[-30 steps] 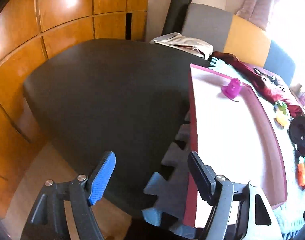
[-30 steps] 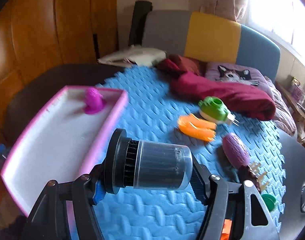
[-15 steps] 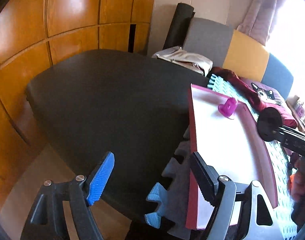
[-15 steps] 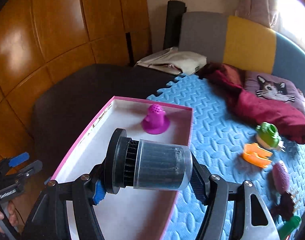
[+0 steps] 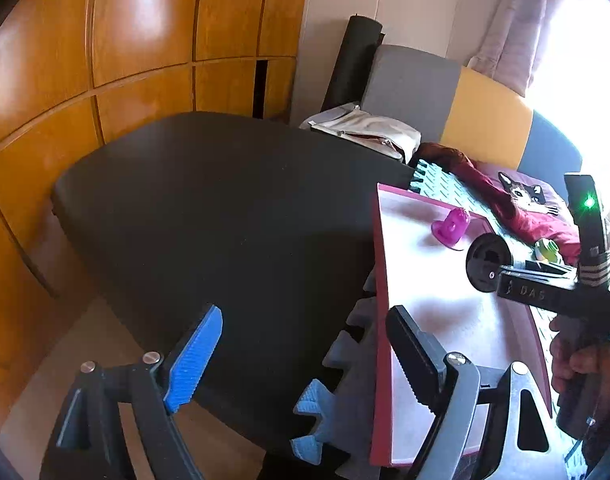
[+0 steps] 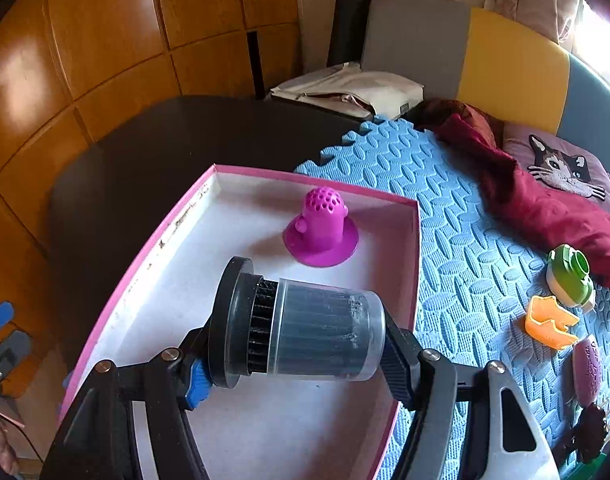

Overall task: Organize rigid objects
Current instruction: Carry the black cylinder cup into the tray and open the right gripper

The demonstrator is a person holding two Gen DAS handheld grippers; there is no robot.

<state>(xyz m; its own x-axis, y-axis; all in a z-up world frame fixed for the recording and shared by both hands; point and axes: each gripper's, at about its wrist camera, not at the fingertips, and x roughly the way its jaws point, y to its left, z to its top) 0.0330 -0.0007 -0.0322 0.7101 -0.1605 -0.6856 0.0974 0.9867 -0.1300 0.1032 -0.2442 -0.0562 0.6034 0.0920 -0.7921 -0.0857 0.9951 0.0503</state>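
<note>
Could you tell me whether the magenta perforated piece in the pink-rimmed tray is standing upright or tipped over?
Upright. The magenta piece sits flat on its wide flange on the tray floor, its perforated dome pointing up.

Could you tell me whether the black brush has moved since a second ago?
Yes: the black brush, clamped in the right gripper, travelled left from over the blue mat to over the pink tray.

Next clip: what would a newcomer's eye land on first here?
Probably the dark cylinder with a clear cap, clamped sideways in the right gripper above the pink-rimmed tray. Next, the magenta perforated piece standing at the tray's far end. The left gripper, its jaws opening, holds nothing.
</note>
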